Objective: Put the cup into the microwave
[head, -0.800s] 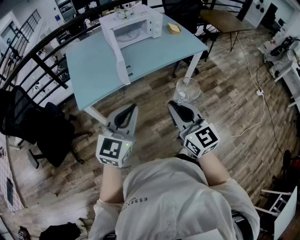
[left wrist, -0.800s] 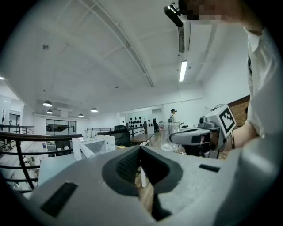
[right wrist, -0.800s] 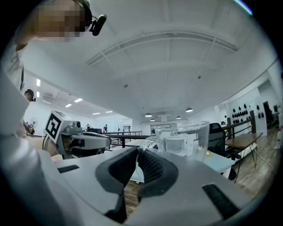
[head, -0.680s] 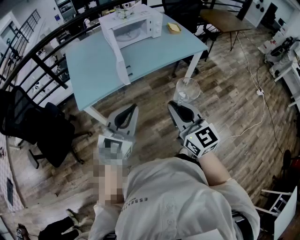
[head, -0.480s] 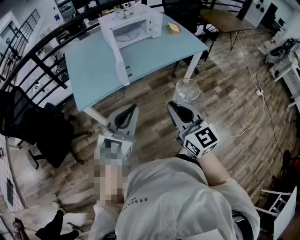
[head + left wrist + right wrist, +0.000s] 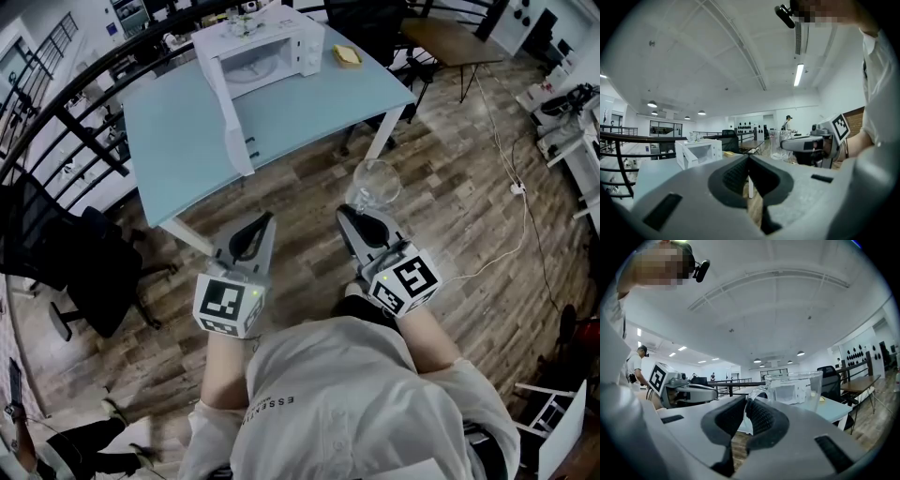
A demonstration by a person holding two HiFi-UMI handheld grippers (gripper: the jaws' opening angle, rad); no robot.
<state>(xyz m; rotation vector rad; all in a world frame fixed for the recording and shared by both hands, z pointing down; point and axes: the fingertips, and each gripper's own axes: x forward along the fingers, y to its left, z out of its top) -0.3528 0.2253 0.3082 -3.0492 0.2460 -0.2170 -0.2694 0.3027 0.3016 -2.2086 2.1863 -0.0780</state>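
A clear glass cup (image 6: 375, 182) hangs over the wooden floor. My right gripper (image 6: 346, 212) is shut on the cup's handle. In the right gripper view the cup (image 6: 795, 387) stands upright just past the jaws, which pinch the handle. My left gripper (image 6: 267, 218) is beside it, shut on nothing, with its pads meeting in the left gripper view (image 6: 748, 161). The white microwave (image 6: 265, 52) stands at the far side of the pale blue table (image 6: 178, 131) with its door (image 6: 230, 117) swung open. The microwave (image 6: 698, 152) lies ahead and to the left of both grippers.
A black office chair (image 6: 66, 253) stands left of the table, by a dark railing (image 6: 66, 112). A yellow item (image 6: 347, 55) lies beside the microwave. A brown table (image 6: 450, 39) is at the far right. A white cable (image 6: 514, 192) runs across the floor.
Both grippers keep their pose, the cup still held. The table and microwave have shifted slightly up and left in the head view. A person at the lower left has moved.
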